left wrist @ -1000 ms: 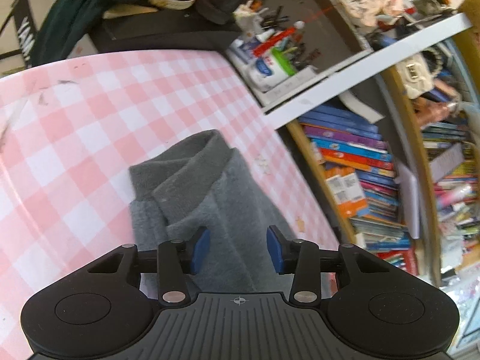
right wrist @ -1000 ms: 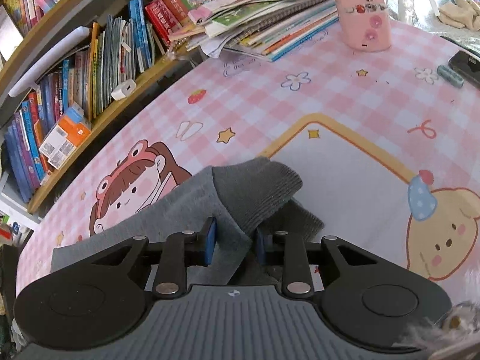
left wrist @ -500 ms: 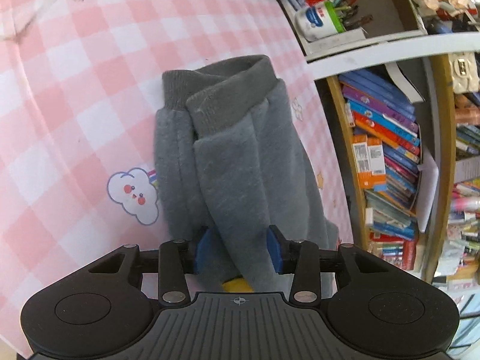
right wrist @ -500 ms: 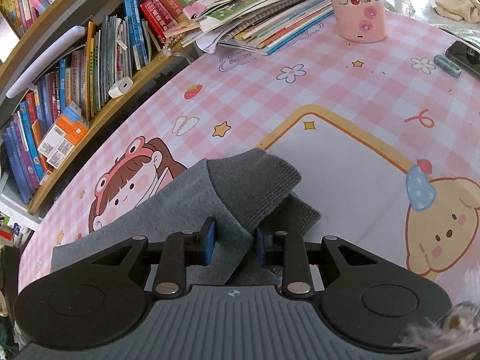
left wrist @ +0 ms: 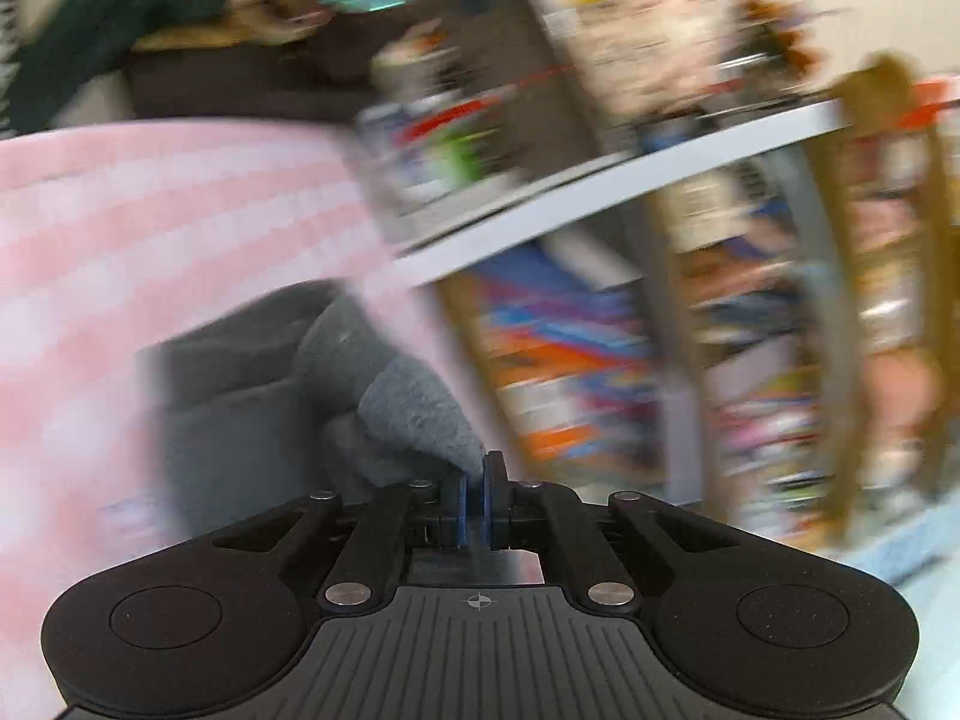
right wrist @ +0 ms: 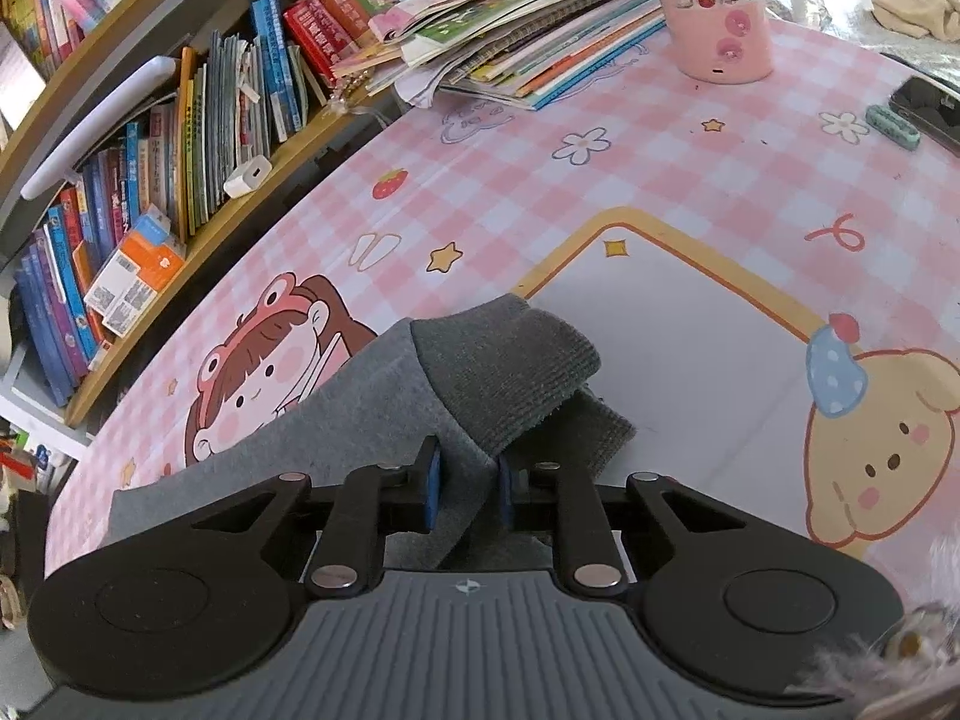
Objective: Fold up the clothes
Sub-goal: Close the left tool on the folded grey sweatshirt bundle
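Note:
A grey fleece garment (left wrist: pixel 252 396) lies on the pink checked tablecloth (left wrist: pixel 120 228). The left wrist view is blurred by motion. My left gripper (left wrist: pixel 477 480) is shut on a fold of the grey garment, which rises from the cloth to the jaws. In the right wrist view the garment's ribbed cuff end (right wrist: pixel 498 372) lies folded over itself on the cloth. My right gripper (right wrist: pixel 468 480) is shut on the grey fabric just behind that cuff.
Bookshelves (right wrist: pixel 150 180) full of books run along the table's far edge. A stack of books and papers (right wrist: pixel 498 30), a pink cup (right wrist: pixel 714 18), a phone (right wrist: pixel 927 111) and a small teal object (right wrist: pixel 892 126) sit at the far right of the table.
My left gripper has closed on the garment and is moving fast, lifting a fold; the view is now blurred. My right gripper stays shut on the cuff end, barely moved.

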Demonstrator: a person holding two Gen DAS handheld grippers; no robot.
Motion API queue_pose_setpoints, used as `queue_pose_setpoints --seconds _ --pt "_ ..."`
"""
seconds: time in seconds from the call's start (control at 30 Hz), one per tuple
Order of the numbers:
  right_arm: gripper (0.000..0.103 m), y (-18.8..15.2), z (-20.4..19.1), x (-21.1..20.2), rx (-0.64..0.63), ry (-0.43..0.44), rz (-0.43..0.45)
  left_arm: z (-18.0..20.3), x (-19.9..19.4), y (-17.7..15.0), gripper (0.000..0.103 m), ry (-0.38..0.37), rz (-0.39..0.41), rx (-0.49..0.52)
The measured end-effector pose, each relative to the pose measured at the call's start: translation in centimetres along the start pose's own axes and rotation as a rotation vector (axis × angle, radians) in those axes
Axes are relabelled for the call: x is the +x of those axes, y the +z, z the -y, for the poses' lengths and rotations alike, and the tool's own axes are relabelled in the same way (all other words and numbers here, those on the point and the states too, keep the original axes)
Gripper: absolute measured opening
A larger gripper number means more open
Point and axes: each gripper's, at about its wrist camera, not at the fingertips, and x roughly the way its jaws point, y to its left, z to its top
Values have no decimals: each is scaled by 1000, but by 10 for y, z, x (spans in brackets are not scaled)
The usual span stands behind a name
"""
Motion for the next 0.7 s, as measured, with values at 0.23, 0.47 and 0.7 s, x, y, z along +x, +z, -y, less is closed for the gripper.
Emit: queue_pose_setpoints --seconds 0.23,0.47,0.7 --pt "41 -1 2 -1 36 -26 -4 -37 27 -10 4 154 -63 -39" --pt "6 14 -7 -14 14 9 76 -41 37 -11 4 169 -69 -37" --pt "6 11 -12 -37 -60 -55 136 -36 33 -9 5 179 -62 17"
